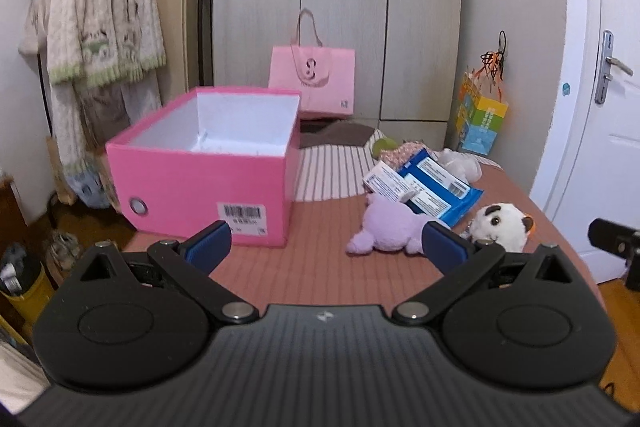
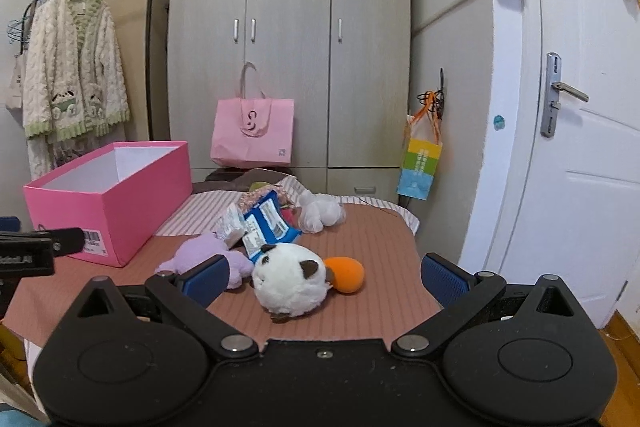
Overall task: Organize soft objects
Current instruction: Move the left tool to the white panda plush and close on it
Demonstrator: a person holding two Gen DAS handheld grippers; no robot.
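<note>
Pink box (image 1: pixel 208 187) stands open on the bed; right of it lie the lilac plush (image 1: pixel 390 227) and, beside that, the white plush (image 2: pixel 290 283). Left gripper (image 1: pixel 326 247) and right gripper (image 2: pixel 322 279) hover wide open, empty.

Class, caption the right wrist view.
Open right tongs face a white plush on the bed, pink box empty.

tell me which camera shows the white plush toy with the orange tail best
The right wrist view: the white plush toy lies whole and close between the open fingers, orange tail visible. In the left wrist view, the toy sits off to the right, partly hidden behind the left hand-held gripper's finger.
</note>
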